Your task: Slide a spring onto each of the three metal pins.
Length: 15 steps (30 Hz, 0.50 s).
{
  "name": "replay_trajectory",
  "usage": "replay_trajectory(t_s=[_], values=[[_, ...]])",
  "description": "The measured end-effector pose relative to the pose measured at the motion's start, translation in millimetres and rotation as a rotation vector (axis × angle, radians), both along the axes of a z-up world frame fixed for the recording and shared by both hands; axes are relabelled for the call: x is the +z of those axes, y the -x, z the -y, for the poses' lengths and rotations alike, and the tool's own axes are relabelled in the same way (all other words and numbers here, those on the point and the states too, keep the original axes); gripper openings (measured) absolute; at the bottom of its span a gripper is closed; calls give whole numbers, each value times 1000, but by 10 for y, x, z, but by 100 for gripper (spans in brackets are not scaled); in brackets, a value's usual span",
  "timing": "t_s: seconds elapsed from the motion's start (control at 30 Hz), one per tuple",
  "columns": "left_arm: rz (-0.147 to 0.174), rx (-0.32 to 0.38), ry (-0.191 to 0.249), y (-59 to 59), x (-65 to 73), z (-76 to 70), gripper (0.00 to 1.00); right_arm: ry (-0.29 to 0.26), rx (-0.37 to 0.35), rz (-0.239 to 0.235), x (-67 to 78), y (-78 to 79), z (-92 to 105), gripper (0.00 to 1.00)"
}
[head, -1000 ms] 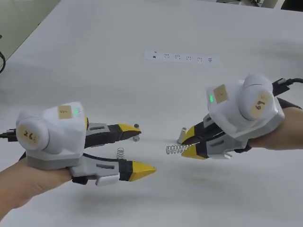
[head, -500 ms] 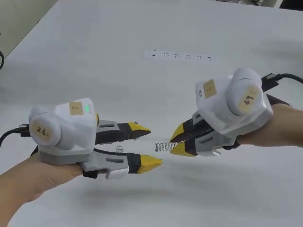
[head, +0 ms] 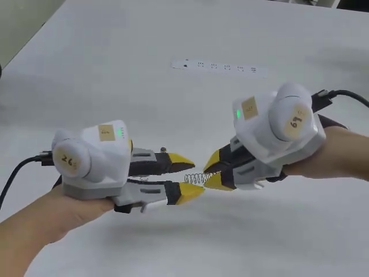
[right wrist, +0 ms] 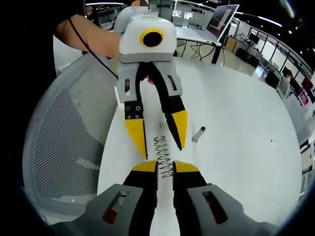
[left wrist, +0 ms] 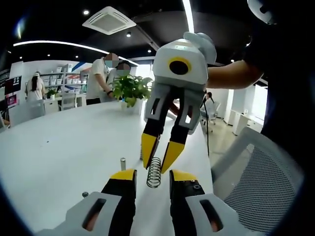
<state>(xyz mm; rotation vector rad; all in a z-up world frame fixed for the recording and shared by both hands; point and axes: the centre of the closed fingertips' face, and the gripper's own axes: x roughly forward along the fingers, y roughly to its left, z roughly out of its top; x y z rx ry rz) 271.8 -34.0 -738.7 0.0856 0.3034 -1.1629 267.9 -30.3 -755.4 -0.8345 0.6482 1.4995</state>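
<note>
A thin wire spring (head: 195, 178) hangs level above the white table (head: 173, 104) between the two grippers. My right gripper (head: 211, 173) is shut on one end of the spring (right wrist: 163, 156). My left gripper (head: 189, 176) is open, its yellow-tipped jaws standing on either side of the spring's free end (left wrist: 154, 172) without pressing on it. In the left gripper view a short metal pin (left wrist: 123, 163) stands upright on the table just left of the jaws. The right gripper view shows a pin (right wrist: 198, 134) on the table to the right of the left gripper (right wrist: 161, 150).
A white power strip (head: 219, 68) lies across the far part of the table. A mesh-backed office chair (left wrist: 256, 182) stands at the table's edge. Several people and a potted plant (left wrist: 129, 89) are at the far end of the table.
Both grippers have closed in on each other. The spring held by the right gripper now reaches between the left gripper's open jaws; a second ago they were well apart.
</note>
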Motion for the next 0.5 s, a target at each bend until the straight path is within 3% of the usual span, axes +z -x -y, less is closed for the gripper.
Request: replay_trajectory(t_s=[0.5], values=[[17,-6,-1,-12,-25,24,11,-2,-14,0,24,-14,40,8]])
